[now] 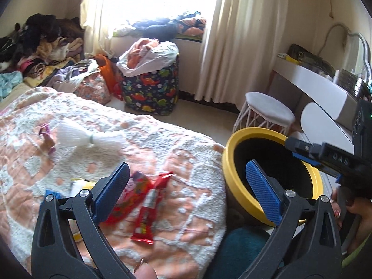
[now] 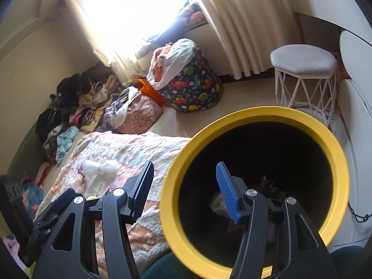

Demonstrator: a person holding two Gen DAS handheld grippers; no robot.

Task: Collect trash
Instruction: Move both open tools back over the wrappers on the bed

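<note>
We judge the job partly done; some scraps already lie at the bottom of the yellow-rimmed bin [image 2: 255, 118], which sits just beside the bed [image 1: 162, 139]. Still on the blanket are two red wrappers [image 1: 148, 200], a white mesh bundle [image 1: 90, 137] and smaller bits. Our left gripper [image 1: 186, 193] hangs apart and empty over the wrappers; our right gripper [image 2: 183, 186] straddles the bin's rim, one finger inside, though we cannot tell whether it clamps it.
</note>
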